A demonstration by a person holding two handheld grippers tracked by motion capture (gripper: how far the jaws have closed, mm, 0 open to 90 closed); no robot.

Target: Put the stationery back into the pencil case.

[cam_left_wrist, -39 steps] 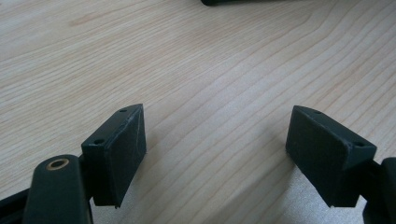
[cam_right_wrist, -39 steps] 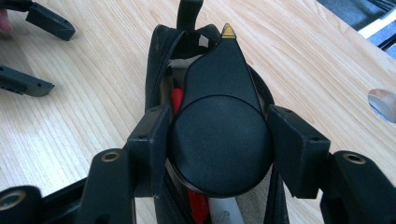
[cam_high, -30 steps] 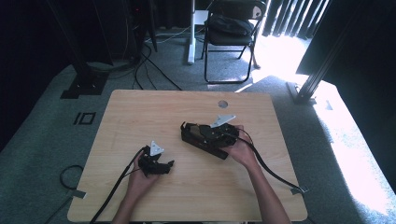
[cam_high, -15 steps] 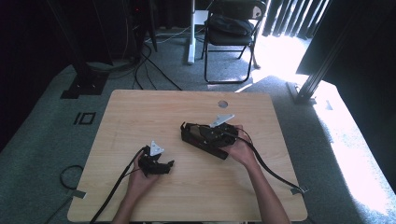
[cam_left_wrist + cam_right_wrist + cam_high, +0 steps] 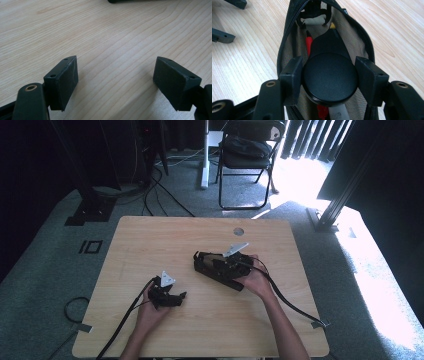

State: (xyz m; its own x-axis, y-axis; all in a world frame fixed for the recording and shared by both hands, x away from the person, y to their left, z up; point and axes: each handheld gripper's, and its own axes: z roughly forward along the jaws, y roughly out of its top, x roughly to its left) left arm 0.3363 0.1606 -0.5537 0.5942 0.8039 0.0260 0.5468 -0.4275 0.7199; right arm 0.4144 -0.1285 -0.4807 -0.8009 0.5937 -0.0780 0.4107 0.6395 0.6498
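An open black zip pouch [image 5: 289, 32] lies on the wooden table [image 5: 150, 240] right of centre, where the high view shows the pouch [image 5: 207, 265] too. My right gripper [image 5: 329, 75] reaches into its mouth. Its pads press on both sides of a thick black round-ended cylinder [image 5: 329, 77] that points into the pouch. A red pen [image 5: 309, 42] and a pale item [image 5: 339, 113] lie inside beside it. In the high view the right gripper [image 5: 220, 266] lies over the pouch. My left gripper [image 5: 115, 75] rests low over bare wood, open, with nothing between its pads; from above the left gripper [image 5: 180, 296] sits front left of the pouch.
A round hole [image 5: 238, 231] sits near the table's far edge. Cables trail from both grippers over the front edge. A black folding chair [image 5: 247, 155] and stands are on the carpet beyond the table. Bare wood lies to the left and at the back.
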